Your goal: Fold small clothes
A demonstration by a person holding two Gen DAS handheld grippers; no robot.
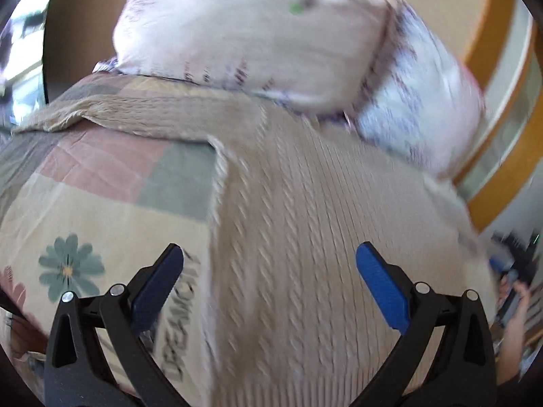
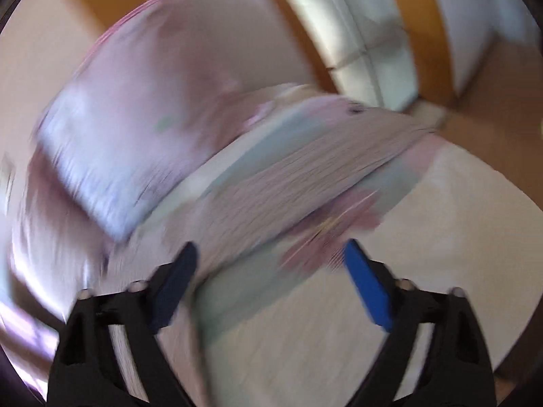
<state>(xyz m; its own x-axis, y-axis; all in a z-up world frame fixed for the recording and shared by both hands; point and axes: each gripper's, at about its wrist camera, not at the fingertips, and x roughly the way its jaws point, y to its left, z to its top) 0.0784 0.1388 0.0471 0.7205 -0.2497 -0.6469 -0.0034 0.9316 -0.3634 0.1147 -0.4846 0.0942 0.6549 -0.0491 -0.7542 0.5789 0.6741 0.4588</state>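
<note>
- A beige cable-knit sweater (image 1: 305,203) lies spread flat on a bed covered by a patchwork bedspread (image 1: 101,186) printed with flowers and lettering.
- One sleeve (image 1: 118,112) stretches out toward the bedspread's left edge; the body runs down toward the near edge.
- Two pale floral pillows (image 1: 244,34) sit at the far edge of the bed, the nearer one just touching the sweater's top.
- The left gripper (image 1: 269,271) hovers over the sweater's lower body, its blue-padded jaws spread wide, holding nothing.
- The right gripper (image 2: 271,271) is also wide open and empty; its view is heavily blurred, with the sweater (image 2: 305,176) ahead of it.
- Judgement: folding looks barely begun, the garment laid out flat.
- A sensible next move calls for lowering an open gripper onto a sleeve or hem edge, pinching it, then carrying it across the body.
</note>
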